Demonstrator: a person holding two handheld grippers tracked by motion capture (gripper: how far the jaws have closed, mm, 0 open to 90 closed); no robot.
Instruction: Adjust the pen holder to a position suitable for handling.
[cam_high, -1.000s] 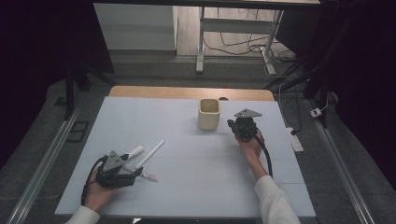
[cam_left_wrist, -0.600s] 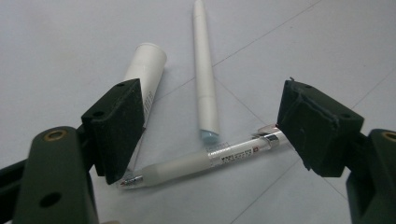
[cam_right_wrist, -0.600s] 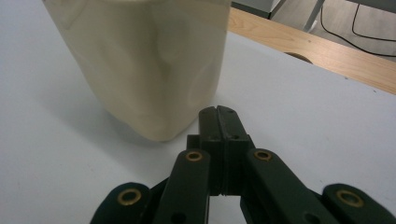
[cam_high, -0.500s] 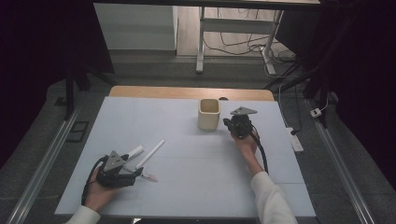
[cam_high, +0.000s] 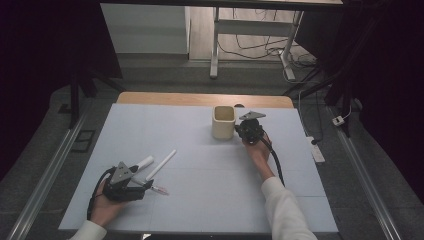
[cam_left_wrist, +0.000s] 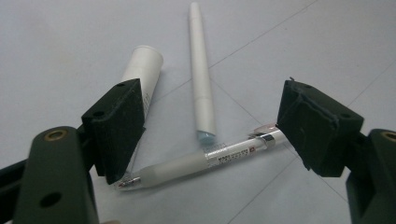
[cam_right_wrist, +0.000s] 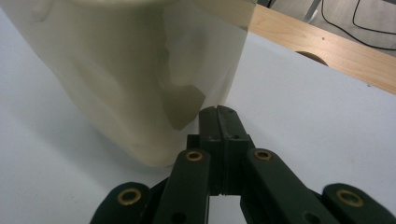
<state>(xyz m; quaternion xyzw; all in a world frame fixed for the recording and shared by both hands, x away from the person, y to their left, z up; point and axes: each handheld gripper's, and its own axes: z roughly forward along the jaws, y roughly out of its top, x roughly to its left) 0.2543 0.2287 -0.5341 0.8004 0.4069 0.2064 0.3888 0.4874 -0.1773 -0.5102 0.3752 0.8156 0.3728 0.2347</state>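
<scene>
A: Wide shot first, what lay on the table (cam_high: 200, 150)?

B: A pale blue-white sheet covered it, with a strip of bare wood along the far edge (cam_high: 200, 99). A cream cup (cam_high: 223, 121) stood upright toward the far side, right of centre. Down at the near left lay three writing things in a loose cluster: a short white tube (cam_left_wrist: 142, 74), a long slim white stick (cam_left_wrist: 201, 70), and a frosted pen (cam_left_wrist: 201, 161) with a printed label and a silver band.

A: Anything crowding the left gripper (cam_left_wrist: 205, 135)?

B: The pen lay across the gap between its jaws, tip toward the left jaw, silver end reaching the right jaw. The white stick pointed away from it, its near end just beside the pen's barrel. The tube sat partly behind the left jaw. The jaws were spread wide and gripping nothing.

A: And the hand behind it?

B: In the high view the left hand (cam_high: 107, 200) rested low near the table's front edge, gripper aimed forward and right, the cable looping by the wrist.

A: Over to the right side.

B: The right gripper (cam_right_wrist: 219, 114) was pressed closed, pads flat together with nothing between them, its tip close against the cup's lower wall; whether it touched, I couldn't tell. The right hand (cam_high: 257, 150) reached well forward, white sleeve (cam_high: 287, 210) stretching from the bottom edge, the gripper just beside the cup's right side.
</scene>
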